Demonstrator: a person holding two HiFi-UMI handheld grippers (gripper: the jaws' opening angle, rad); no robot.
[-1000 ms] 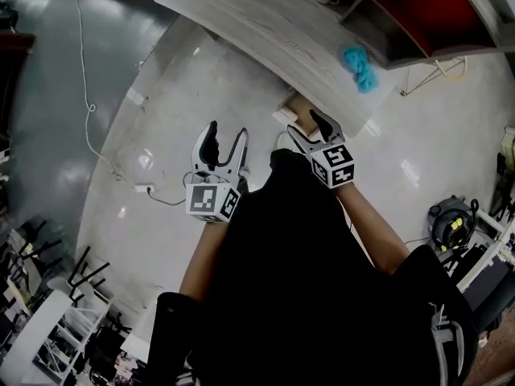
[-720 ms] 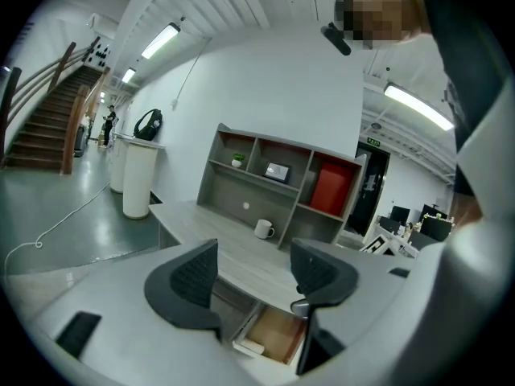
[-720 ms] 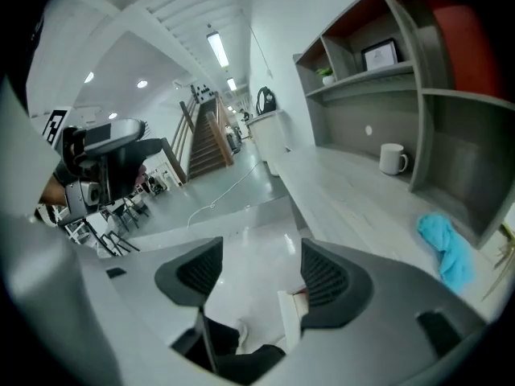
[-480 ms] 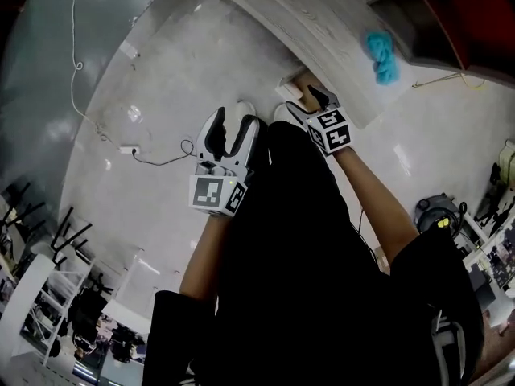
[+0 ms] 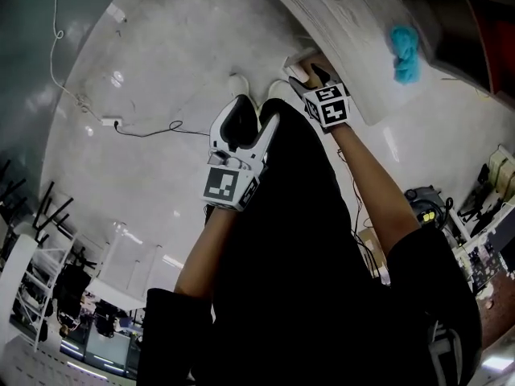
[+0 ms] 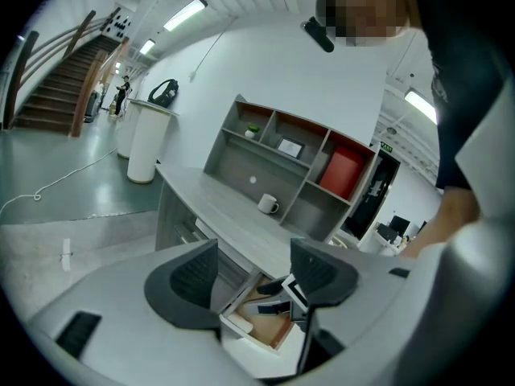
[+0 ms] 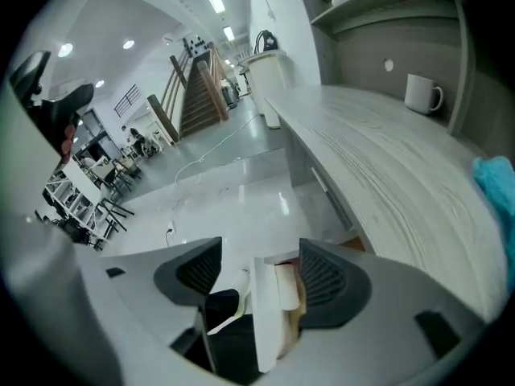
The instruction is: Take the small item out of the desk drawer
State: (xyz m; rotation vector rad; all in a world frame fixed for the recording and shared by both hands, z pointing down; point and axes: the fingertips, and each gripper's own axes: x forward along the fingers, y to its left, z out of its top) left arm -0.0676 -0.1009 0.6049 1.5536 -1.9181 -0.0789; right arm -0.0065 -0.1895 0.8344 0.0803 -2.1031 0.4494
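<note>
The desk drawer [image 5: 299,61] stands pulled out under the grey desk top [image 5: 354,30]. My right gripper [image 5: 308,75] is open and hovers over it with nothing between its jaws. In the right gripper view the drawer's white front wall [image 7: 261,320] runs between the jaws of my right gripper [image 7: 257,276], and a small pale item [image 7: 288,292] lies just inside that wall, next to one jaw. My left gripper [image 5: 251,119] is open and empty above the person's lap, left of the drawer. In the left gripper view my left gripper [image 6: 253,276] frames the drawer's wooden bottom [image 6: 269,328].
On the desk lie a teal cloth [image 5: 405,55] and a white mug [image 7: 422,93], in front of a grey shelf unit [image 6: 282,147] with a red compartment. A cable and power strip [image 5: 109,121] trail over the glossy floor at the left. Chairs and racks stand at the lower left.
The view has swung so the desk sits further up and right. My left gripper has risen towards the drawer. My right gripper stays over the open drawer.
</note>
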